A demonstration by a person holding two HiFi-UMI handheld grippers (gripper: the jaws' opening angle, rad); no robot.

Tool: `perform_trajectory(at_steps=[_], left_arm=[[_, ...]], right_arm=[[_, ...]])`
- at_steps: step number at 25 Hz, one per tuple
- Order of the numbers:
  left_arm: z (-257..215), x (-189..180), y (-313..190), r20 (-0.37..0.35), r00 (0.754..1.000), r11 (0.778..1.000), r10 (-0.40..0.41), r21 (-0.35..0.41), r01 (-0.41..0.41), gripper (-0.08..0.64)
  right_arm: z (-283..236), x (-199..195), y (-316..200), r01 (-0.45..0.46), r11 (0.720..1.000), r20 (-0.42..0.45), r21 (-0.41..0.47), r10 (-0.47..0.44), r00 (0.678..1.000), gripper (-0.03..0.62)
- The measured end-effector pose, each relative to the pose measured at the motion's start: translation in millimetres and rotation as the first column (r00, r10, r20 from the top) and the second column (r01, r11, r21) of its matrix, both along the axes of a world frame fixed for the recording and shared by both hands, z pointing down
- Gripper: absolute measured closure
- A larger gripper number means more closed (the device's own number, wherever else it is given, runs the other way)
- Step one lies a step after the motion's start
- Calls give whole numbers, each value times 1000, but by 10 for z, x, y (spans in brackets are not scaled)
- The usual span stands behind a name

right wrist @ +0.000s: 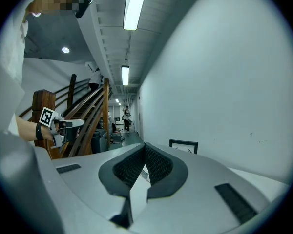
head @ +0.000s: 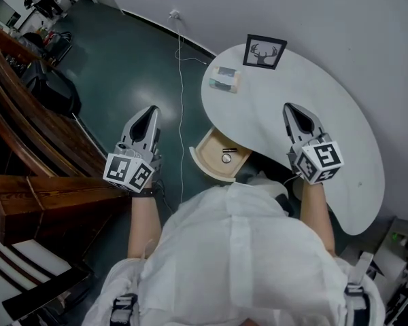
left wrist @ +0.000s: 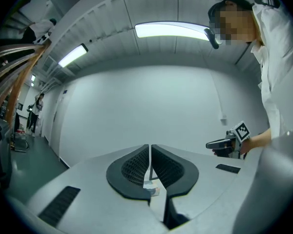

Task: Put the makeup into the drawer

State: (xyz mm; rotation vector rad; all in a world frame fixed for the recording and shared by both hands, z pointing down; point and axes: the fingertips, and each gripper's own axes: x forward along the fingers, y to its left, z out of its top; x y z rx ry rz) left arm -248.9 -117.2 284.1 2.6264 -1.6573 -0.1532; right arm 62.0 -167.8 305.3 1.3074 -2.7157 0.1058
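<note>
The makeup (head: 226, 79), a small pale box, lies on the far left part of the white curved table (head: 340, 114). Through the gap under the left jaws it shows as a small pale thing (left wrist: 152, 185). Below the table's near edge a light wooden drawer (head: 207, 161) stands pulled out, with a small round item (head: 226, 158) in it. My left gripper (head: 151, 110) (left wrist: 150, 147) hangs over the floor left of the table, shut and empty. My right gripper (head: 290, 107) (right wrist: 145, 145) hovers above the table's middle, jaws together with nothing in them.
A framed deer picture (head: 264, 51) (right wrist: 183, 145) leans against the wall at the table's back. A white cable (head: 181, 94) runs across the dark floor from a wall socket. Wooden stairs and a wooden block (head: 47, 202) stand at the left.
</note>
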Motion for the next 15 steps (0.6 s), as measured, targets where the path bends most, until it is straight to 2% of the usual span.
perform_trajectory(at_steps=[15], left_arm=[[17,76,-78,24,999,999,42,-4,-42,534]], right_arm=[[27,21,-27,-9,1000,-12,-8,9,1000,583]])
